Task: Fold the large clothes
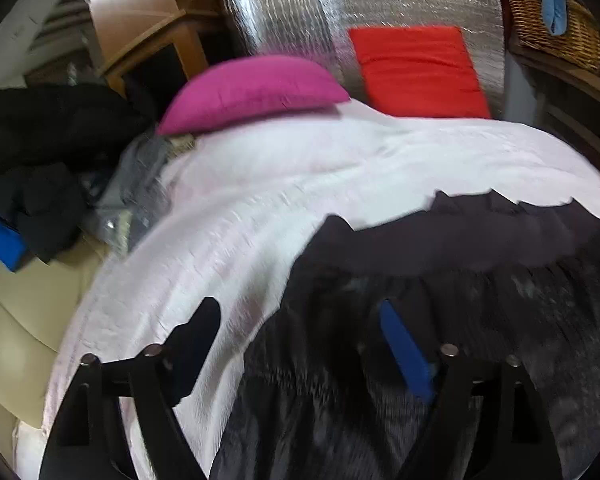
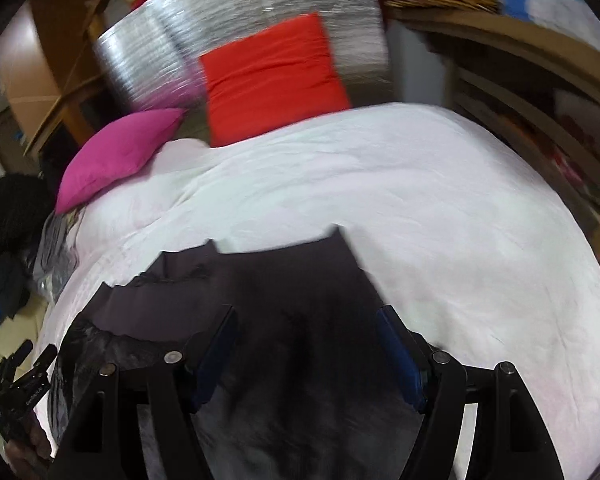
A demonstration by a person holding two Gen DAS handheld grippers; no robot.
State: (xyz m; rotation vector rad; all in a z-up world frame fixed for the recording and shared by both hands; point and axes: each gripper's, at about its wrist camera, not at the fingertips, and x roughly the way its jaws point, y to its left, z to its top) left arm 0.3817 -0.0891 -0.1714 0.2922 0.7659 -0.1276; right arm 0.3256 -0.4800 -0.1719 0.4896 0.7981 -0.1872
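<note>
A large dark garment [image 1: 460,288] lies spread on the white bedcover [image 1: 260,184] at the near edge of the bed. It also shows in the right wrist view [image 2: 284,288]. My left gripper [image 1: 300,336] is open above the garment's left edge, its left finger over white cover, its right blue pad [image 1: 404,348] over dark cloth. My right gripper [image 2: 306,344] is open just above the garment's middle, holding nothing. The left gripper's tip [image 2: 28,368] shows at the garment's left side in the right wrist view.
A pink pillow [image 1: 252,88] and a red cushion [image 1: 416,68] lie at the bed's head against a silver foil panel [image 1: 340,4]. A pile of dark and grey clothes [image 1: 60,168] sits left of the bed. A wicker basket [image 1: 548,20] stands on shelves at right.
</note>
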